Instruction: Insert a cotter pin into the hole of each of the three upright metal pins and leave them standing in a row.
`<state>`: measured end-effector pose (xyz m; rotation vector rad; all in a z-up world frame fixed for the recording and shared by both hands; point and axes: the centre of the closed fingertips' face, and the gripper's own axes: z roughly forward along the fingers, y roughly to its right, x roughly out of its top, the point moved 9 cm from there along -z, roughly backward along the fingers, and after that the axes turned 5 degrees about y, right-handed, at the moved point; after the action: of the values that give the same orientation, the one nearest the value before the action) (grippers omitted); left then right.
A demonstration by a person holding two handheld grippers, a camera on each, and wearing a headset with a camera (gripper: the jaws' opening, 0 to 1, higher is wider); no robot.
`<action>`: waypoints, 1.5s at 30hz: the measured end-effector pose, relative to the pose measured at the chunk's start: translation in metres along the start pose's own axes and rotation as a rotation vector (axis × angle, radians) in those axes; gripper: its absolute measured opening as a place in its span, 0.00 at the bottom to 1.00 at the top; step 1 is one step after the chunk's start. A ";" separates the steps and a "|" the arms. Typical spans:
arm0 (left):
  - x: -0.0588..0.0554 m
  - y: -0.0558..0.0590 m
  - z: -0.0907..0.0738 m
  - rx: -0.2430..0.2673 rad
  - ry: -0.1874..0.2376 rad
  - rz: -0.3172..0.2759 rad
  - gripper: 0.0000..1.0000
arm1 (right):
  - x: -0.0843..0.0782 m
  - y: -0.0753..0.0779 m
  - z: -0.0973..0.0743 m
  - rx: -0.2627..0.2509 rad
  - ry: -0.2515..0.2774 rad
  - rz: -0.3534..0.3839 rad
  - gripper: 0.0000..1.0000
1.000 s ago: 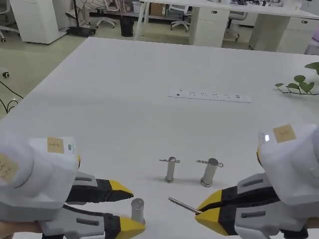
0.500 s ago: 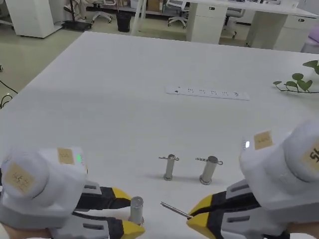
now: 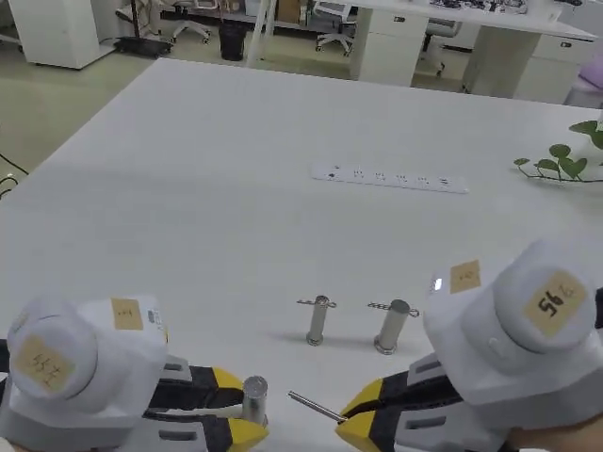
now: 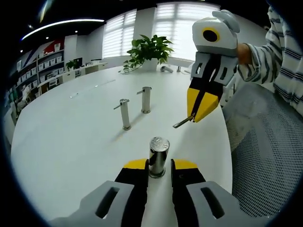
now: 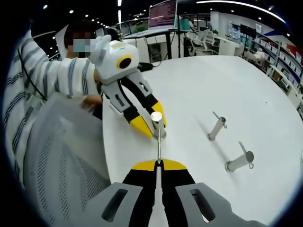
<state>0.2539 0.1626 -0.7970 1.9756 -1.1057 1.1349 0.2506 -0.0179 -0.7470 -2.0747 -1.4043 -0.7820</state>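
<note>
Two metal pins stand upright on the white table, one [image 3: 319, 320] to the left of the other [image 3: 394, 326], each with a cotter pin through its top. A third metal pin [image 3: 253, 400] stands nearer me, with no cotter pin in it. My left gripper [image 3: 247, 407] is shut on its lower part, the yellow jaws flanking the pin [image 4: 158, 156]. My right gripper [image 3: 353, 414] is shut on a cotter pin [image 3: 316, 407]. In the right gripper view the cotter pin [image 5: 158, 149] points at the held pin [image 5: 157, 124], its tip close beside it.
A white power strip [image 3: 391, 177] lies farther back on the table. A green plant [image 3: 565, 160] sits at the right edge. A mesh chair [image 4: 265, 156] is just off the table's near edge. Desks and chairs stand beyond the table.
The left jaws have closed from apart onto the third pin. The right gripper has carried the cotter pin leftward, nearer that pin. The head view has shifted a little.
</note>
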 end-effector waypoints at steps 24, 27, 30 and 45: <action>-0.002 0.000 0.000 0.033 0.021 0.027 0.11 | 0.007 0.000 0.017 0.019 -0.018 -0.029 0.04; -0.002 0.000 -0.001 0.036 0.023 0.026 0.11 | 0.009 0.000 0.019 0.021 -0.019 -0.037 0.04; -0.002 0.000 -0.001 0.037 0.022 0.027 0.11 | 0.011 0.000 0.021 0.021 -0.015 -0.040 0.04; -0.002 0.000 -0.001 0.038 0.030 0.012 0.11 | 0.018 -0.002 0.032 0.002 0.027 -0.037 0.04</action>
<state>0.2526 0.1637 -0.7989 1.9770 -1.0892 1.1962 0.2599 0.0166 -0.7564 -2.0346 -1.4322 -0.8209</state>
